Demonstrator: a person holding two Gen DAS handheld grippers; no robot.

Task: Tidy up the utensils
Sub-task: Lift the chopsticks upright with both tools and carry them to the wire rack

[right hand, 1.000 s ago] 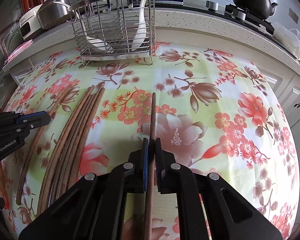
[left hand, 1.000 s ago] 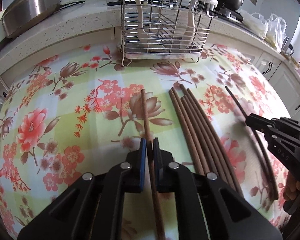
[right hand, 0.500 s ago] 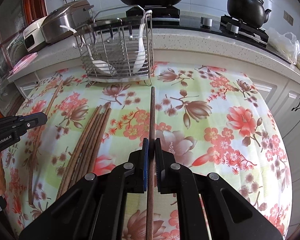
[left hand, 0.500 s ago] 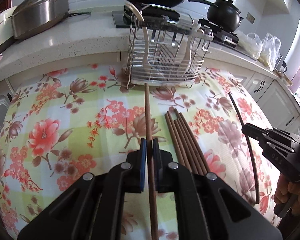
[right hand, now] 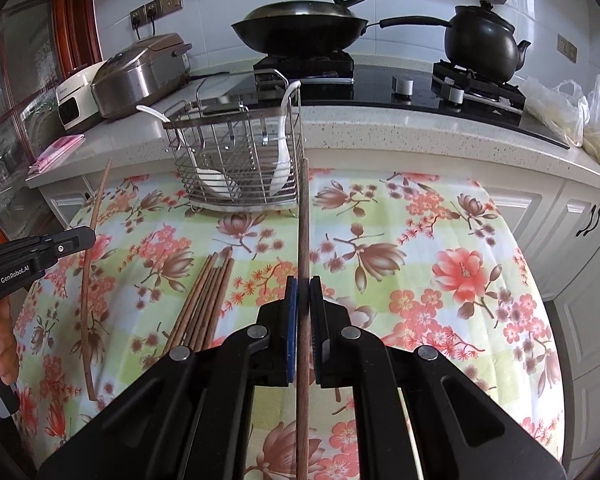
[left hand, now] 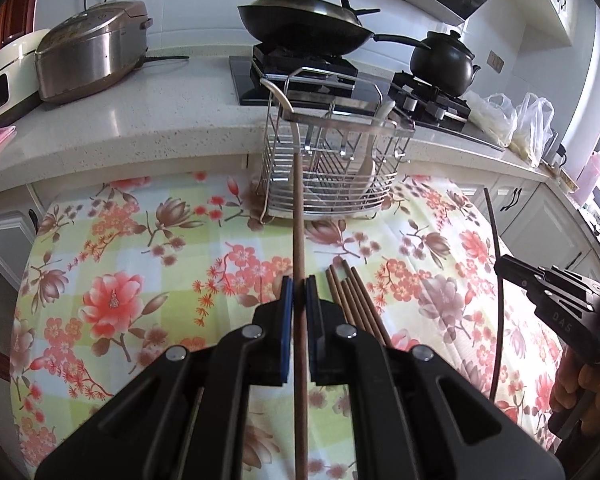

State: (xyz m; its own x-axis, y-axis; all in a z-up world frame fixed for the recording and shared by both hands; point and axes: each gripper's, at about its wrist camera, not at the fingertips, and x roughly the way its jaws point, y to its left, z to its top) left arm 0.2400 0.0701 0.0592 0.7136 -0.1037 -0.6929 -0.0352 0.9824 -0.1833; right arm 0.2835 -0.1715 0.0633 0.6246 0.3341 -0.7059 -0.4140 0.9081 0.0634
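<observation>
Here, nearest the lens, the left gripper (left hand: 296, 290) was clamped on one brown chopstick (left hand: 299, 240), its blue pads pressed narrow against the shaft, which ran forward between the fingers and up toward the wire rack (left hand: 328, 168) ahead. The right gripper (right hand: 303, 292) likewise pinched a chopstick of its own (right hand: 303, 232), jaws nearly together, the stick pointing straight out with its tip just at the rack's (right hand: 236, 160) near right corner. Both held sticks were raised off the floral cloth (left hand: 140, 280). Just right of the left gripper, and just left of the right one, a bundle of chopsticks (left hand: 356, 300) lay flat on the cloth, side by side and touching. Farther to the left gripper's right, the other gripper (left hand: 556, 304) showed with its dark stick curving upward, a hand (left hand: 576, 396) wrapped on its handle; from the right wrist view the left gripper (right hand: 36, 256) appeared at the far left with its stick (right hand: 90, 264) slanting up. Beyond the bundle stood the rack, at the cloth's far edge, with white spoons (right hand: 282, 160) leaning inside it. Behind the rack ran the pale counter (left hand: 140, 120), carrying a rice cooker (left hand: 92, 52) ahead to the left, a wok (left hand: 304, 28) on the stove straight ahead, a black kettle (left hand: 444, 64) to the right, and plastic bags (left hand: 516, 120) farther right.
</observation>
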